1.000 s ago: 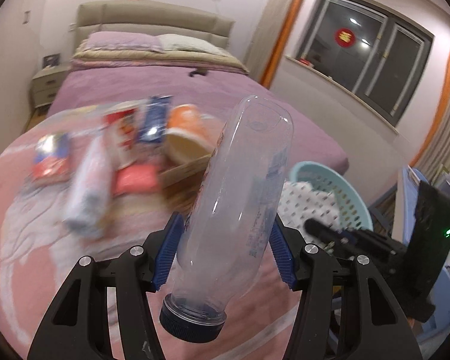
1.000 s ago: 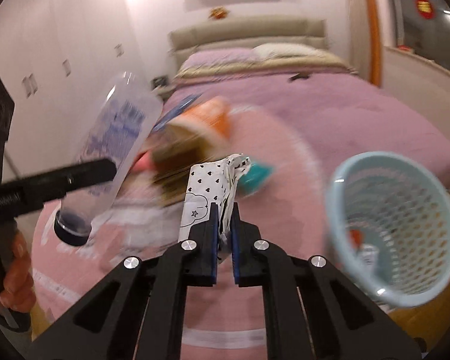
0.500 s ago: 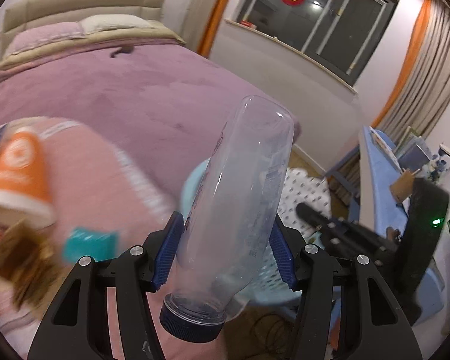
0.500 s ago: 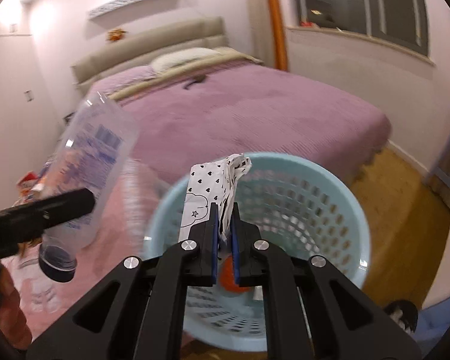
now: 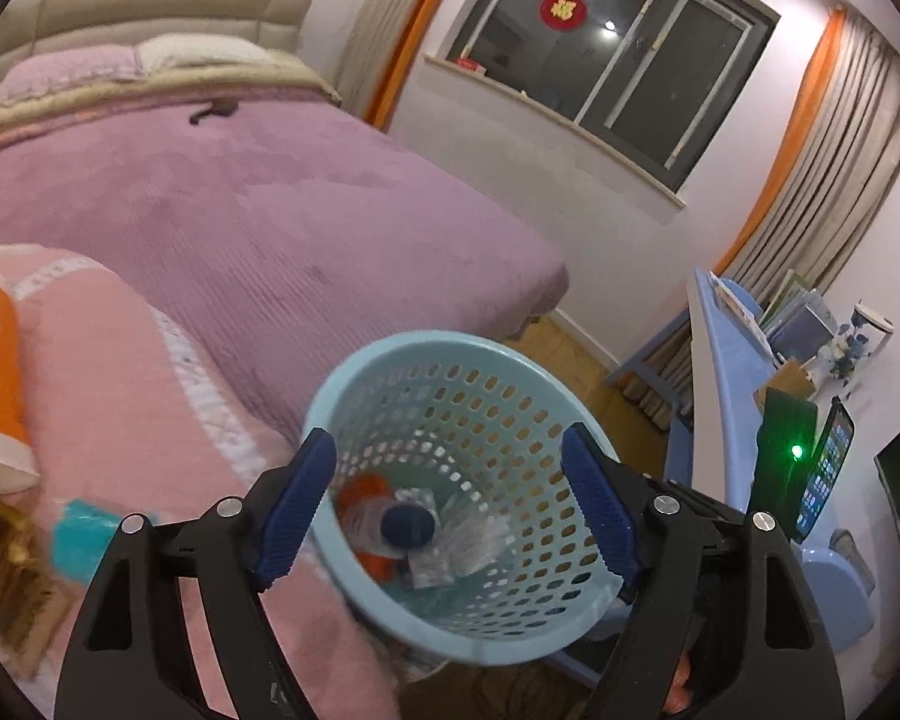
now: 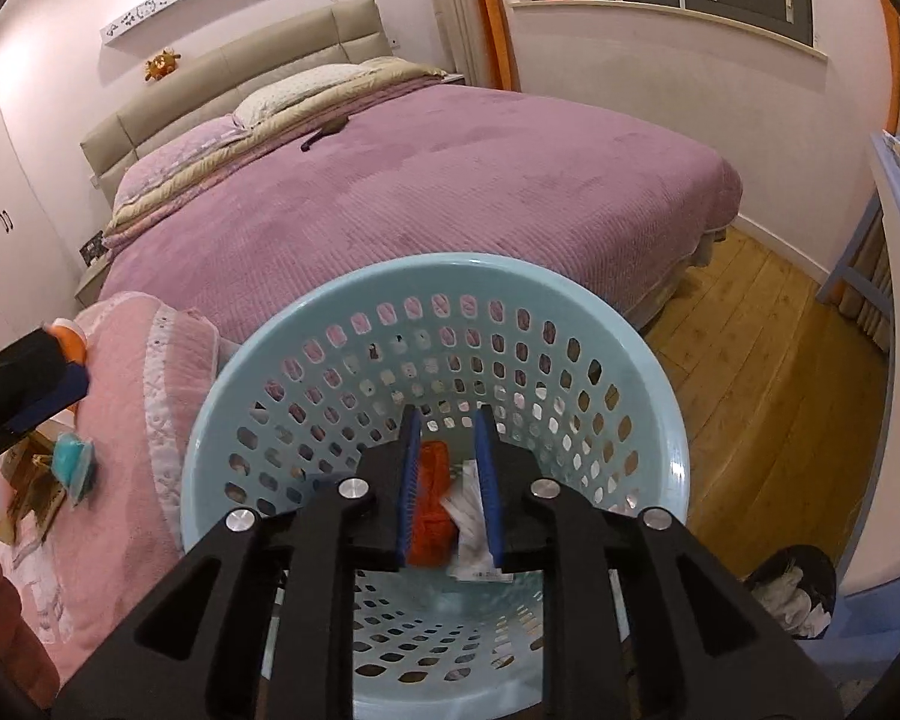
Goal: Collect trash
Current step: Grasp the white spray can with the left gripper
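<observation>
One clear bottle point(image 5: 399, 525) lies among wrappers inside the basket point(image 5: 354, 378).

— Room? Quick.
— Bedroom. Big bed point(image 6: 426, 180) w/ purple cover fills the middle, beige padded headboard point(image 6: 234, 78) upper left, pillows point(image 6: 306, 90) under it.
— Walls, floor?
— Pale pink walls, wood plank floor point(image 6: 768, 348) at right. Dark window point(image 5: 618, 54) upper right (red round sticker on the glass), orange-edged curtains point(image 5: 810, 162) beside it.
— Else?
— White wardrobe doors point(image 6: 6, 228) far left; blue desk point(image 5: 726, 348) at right edge.
</observation>
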{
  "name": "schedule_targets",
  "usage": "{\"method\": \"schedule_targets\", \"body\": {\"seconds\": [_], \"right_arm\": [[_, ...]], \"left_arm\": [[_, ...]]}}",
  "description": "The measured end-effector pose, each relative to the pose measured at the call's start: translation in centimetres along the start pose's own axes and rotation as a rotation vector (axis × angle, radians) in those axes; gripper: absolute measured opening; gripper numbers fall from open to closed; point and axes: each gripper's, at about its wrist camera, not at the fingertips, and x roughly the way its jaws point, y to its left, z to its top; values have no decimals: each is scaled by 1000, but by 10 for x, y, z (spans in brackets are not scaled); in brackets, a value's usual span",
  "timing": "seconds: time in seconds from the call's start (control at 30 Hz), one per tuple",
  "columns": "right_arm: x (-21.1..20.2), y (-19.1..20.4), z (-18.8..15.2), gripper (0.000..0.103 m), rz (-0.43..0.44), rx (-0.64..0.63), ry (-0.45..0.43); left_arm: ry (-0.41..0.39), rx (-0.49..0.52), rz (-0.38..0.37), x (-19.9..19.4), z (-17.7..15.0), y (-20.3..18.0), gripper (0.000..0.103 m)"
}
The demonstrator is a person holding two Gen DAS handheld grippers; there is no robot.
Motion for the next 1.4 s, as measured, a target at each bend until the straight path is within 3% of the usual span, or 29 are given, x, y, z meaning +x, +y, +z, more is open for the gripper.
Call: {"method": "schedule_targets", "body": {"seconds": [0.07,0.13,0.17,0.27,0.4,0.53,0.63,0.73,0.87,1.0,1.2,1.4], "right_arm": [[-4,4,-1,27,10,-9,-11],[-13,12,-2,52,16,-23,-30],[-18,17,-3,54,21,-30,-44],[-35,40,-3,54,59,-71,-75],[-56,76,-3,54,128,-139,-109],[-73,119,-7,54,206,-223,-143],[-78,151,-14,54,256,-280,-148],[-75,180,-22,54,295,-334,-131],[-64,210,-30,54,319,-385,-115],[-42,229,-36,54,314,-418,-94],[-6,233,-39,54,306,-428,-19],[8,230,-39,54,314,-448,10]], "left_arm": [[-31,4,10,-15,-1,2,80],[-59,3,19,-30,-3,4,81],[-74,4,23,-40,-4,6,83],[-129,27,24,-74,-11,9,92],[-200,27,59,-123,-22,19,94],[-268,-13,175,-171,-35,44,94],[-282,-53,321,-197,-45,67,94],[-259,-124,465,-215,-56,104,94],[-205,-204,543,-223,-67,145,94],[-135,-268,541,-212,-73,182,92],[-57,-366,488,-188,-70,223,80],[33,-365,498,-165,-68,235,54]]}}
